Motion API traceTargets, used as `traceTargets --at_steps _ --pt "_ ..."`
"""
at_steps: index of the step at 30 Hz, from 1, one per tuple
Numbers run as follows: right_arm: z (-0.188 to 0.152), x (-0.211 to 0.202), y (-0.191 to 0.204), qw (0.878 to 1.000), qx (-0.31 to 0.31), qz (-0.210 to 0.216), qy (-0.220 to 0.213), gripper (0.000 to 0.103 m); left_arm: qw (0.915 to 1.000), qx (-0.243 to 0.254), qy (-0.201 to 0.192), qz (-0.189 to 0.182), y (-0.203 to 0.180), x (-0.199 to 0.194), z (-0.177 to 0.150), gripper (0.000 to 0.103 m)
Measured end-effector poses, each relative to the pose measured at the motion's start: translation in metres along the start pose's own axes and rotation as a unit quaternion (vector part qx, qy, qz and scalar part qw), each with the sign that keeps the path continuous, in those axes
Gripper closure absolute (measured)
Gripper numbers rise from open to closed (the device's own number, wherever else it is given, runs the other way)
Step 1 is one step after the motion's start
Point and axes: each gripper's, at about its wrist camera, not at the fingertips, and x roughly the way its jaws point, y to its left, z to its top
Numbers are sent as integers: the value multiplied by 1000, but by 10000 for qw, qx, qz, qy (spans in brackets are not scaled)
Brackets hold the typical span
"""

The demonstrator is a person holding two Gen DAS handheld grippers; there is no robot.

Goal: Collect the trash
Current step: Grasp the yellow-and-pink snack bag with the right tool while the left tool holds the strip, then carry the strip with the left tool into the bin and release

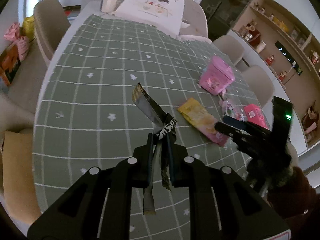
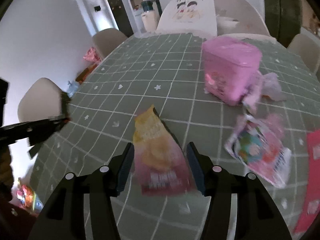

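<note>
Roughly early: left claw (image 1: 160, 140) clenched on a dark wrapper (image 1: 149, 108) above the worktop (image 1: 96, 92), right claw (image 2: 160, 166) released around the yellow-pink wrapper (image 2: 158, 152), seemingly not gripped yet; more litter lies beside the pink bin (image 2: 230, 70).

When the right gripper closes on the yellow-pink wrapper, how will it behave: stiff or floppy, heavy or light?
The wrapper looks flat and empty, so probably very light. It is thin film, so it will likely crumple and droop, as the dark wrapper does in the left gripper. Its glossy surface may slip in the right gripper.
</note>
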Motion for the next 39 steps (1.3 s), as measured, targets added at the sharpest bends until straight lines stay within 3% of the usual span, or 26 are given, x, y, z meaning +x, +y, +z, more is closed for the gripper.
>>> traceTargets --at_steps 10,20,22,23,24,27,32,39 --pt "1 32 10 9995 -20 -222 232 51 9996 -254 -59 94 38 -10 4 90" --pt "4 36 13 9984 123 -399 380 51 9999 -84 140 -33 38 0 3 90" --pt "3 35 17 9984 76 -366 417 79 9998 -23 180 -81 36 0 3 90" --pt "3 34 19 9985 28 -347 427 83 9998 13 190 -105 34 1 3 90" --pt "1 29 25 9984 -110 -416 376 92 9997 75 194 -136 32 1 4 90" --pt "-5 8 35 9982 -273 -487 202 97 9994 181 193 -218 24 4 9 90" --pt "-12 -45 31 9972 -25 -708 -229 97 9974 436 228 -528 -5 17 19 90" --pt "-34 -122 11 9860 406 -1458 -694 97 9887 949 365 -1103 -70 38 24 90"
